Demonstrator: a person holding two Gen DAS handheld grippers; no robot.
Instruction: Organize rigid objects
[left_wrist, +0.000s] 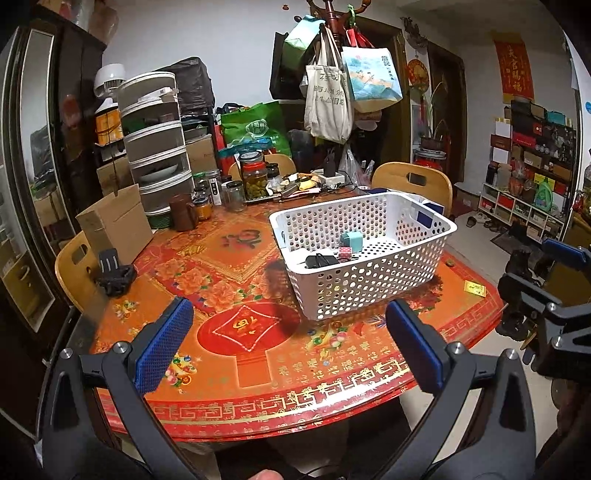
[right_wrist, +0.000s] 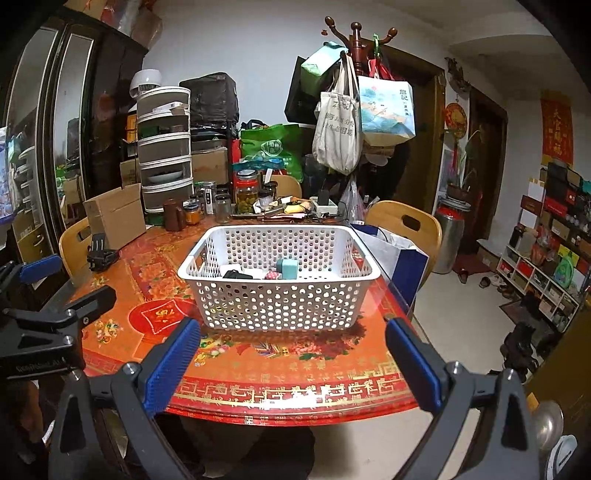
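Left wrist view: your left hand-held gripper (left_wrist: 290, 347) is spread wide and holds nothing. The white basket (left_wrist: 373, 291) stands on the bench (left_wrist: 332, 373), just beyond the fingertips; it contains a teal box (left_wrist: 349, 239) and a black adapter (left_wrist: 320, 260).

Right wrist view: your right hand-held gripper (right_wrist: 293, 363) is likewise spread wide, holding nothing, short of the basket (right_wrist: 280, 302).

White walls, a coat rack (right_wrist: 355, 55) hung with bags, and wooden chairs (right_wrist: 404, 225).
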